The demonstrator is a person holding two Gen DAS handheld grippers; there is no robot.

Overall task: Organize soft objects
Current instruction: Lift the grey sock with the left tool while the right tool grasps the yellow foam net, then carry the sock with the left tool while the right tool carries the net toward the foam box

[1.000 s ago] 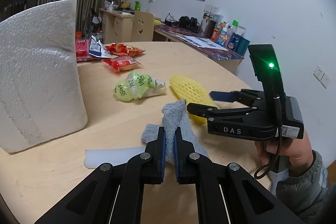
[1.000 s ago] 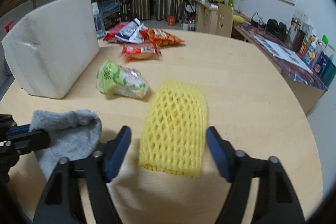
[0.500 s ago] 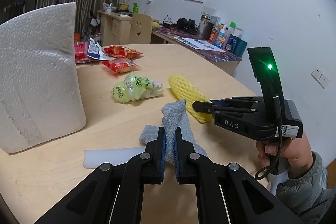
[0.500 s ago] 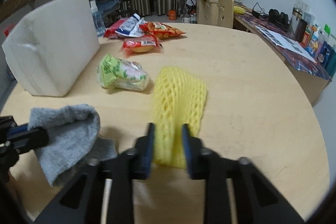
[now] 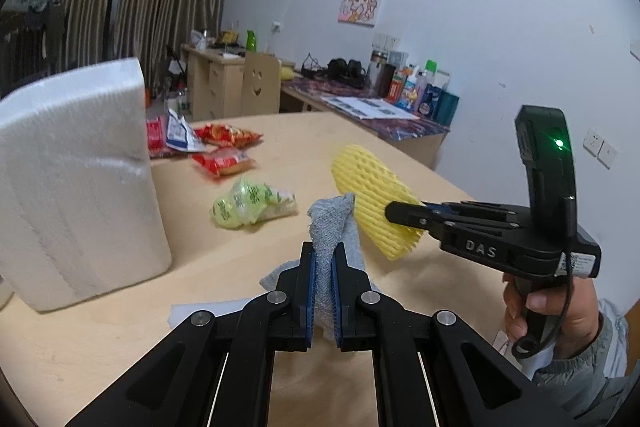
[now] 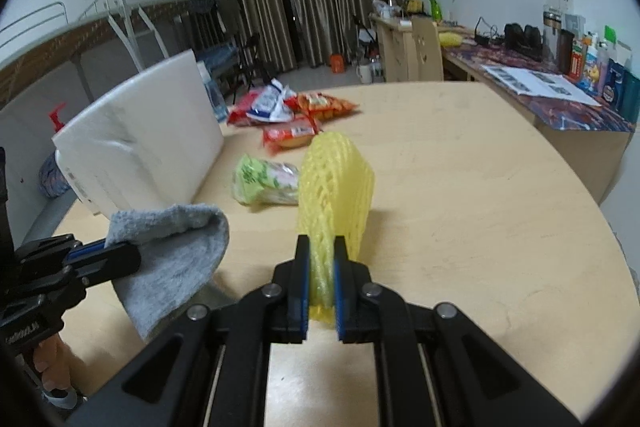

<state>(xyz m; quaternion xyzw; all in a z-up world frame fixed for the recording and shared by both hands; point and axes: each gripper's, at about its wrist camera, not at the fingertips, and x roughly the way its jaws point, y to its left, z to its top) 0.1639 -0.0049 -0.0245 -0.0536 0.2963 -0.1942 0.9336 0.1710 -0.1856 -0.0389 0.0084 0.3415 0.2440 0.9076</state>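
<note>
My left gripper [image 5: 323, 255] is shut on a grey sock [image 5: 334, 223] and holds it above the round wooden table [image 5: 100, 343]; the sock hangs from it in the right wrist view [image 6: 176, 251]. My right gripper [image 6: 322, 247] is shut on a yellow foam net sleeve [image 6: 332, 187] and holds it lifted off the table. In the left wrist view the sleeve [image 5: 372, 195] hangs from the right gripper [image 5: 394, 213], just right of the sock.
A big white foam block [image 5: 72, 179] stands at the left. A green snack bag [image 5: 252, 203] lies mid-table, with red snack packets [image 5: 224, 161] behind. A flat white foam strip [image 5: 208, 309] lies under the left gripper. A cluttered desk [image 6: 560, 95] is at the back right.
The right gripper closed on the yellow sleeve and lifted it off the table. Both grippers rose, and the grey sock came up with the left one.
</note>
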